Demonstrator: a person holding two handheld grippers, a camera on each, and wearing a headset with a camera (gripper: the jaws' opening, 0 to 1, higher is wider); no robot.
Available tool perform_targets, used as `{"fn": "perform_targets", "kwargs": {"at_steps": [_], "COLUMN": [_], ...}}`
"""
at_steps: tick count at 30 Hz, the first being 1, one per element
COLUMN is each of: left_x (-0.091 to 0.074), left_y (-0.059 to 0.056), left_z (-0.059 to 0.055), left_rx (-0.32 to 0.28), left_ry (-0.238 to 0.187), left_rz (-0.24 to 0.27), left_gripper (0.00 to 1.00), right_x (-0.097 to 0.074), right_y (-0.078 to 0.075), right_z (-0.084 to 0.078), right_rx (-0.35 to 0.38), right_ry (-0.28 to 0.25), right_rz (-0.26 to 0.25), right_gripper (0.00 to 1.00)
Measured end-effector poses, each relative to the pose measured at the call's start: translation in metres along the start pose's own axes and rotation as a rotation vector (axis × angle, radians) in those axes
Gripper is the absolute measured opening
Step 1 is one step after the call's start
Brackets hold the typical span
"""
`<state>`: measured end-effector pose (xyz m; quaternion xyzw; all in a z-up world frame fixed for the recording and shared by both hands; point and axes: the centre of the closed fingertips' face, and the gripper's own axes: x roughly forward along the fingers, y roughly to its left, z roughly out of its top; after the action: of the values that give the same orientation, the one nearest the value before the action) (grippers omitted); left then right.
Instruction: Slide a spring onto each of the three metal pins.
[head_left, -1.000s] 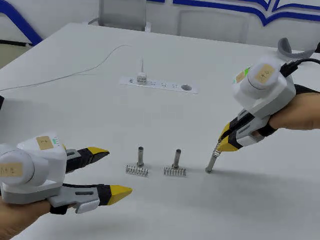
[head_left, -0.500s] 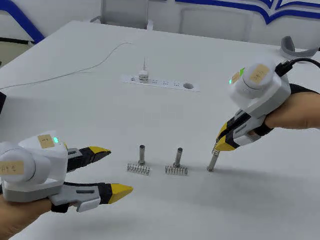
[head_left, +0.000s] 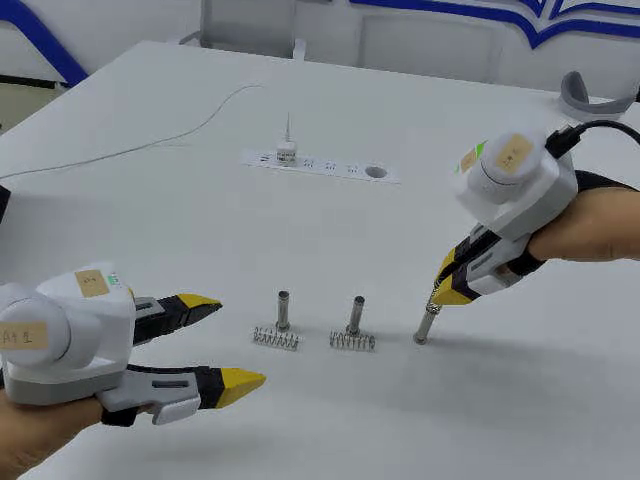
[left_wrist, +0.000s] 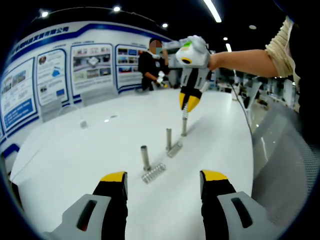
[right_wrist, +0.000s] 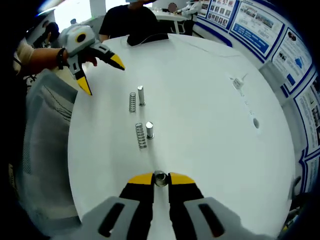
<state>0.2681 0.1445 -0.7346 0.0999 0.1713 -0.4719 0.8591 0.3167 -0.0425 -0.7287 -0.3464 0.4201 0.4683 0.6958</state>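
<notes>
A spring (head_left: 433, 298) is gripped in the clenched jaws of the right gripper (head_left: 445, 292), right at the tips, at the top of the end pin (head_left: 425, 328), which stands directly below those jaws. Ahead of them, in the right gripper view, the middle pin (right_wrist: 149, 129) and the far pin (right_wrist: 141, 95) stand upright on the bench (head_left: 420, 130). A second spring (right_wrist: 140, 135) and a third spring (right_wrist: 132, 101) lie flat just beside them. The left gripper (head_left: 225, 340) is held with jaws released and spread, nothing between them; the far pin and third spring are just ahead of its tips. A power strip (head_left: 318, 167) lies well beyond both jaws.
</notes>
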Motion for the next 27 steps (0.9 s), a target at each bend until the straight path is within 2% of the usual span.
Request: {"fn": "perform_targets", "kwargs": {"at_steps": [16,27], "left_x": [0.000,0.000], "left_y": [-0.003,-0.003], "left_z": [0.000,-0.002], "left_rx": [0.001,0.001], "left_ry": [0.007,0.010], "left_rz": [-0.009,-0.008], "left_gripper": [0.59,0.59], "right_x": [0.027,0.044], "right_y": [0.004,0.006], "right_z": [-0.014,-0.022], "right_rx": [0.067,0.077], "right_ry": [-0.011,-0.002], "right_rz": [0.017,0.012], "right_gripper": [0.12,0.12]}}
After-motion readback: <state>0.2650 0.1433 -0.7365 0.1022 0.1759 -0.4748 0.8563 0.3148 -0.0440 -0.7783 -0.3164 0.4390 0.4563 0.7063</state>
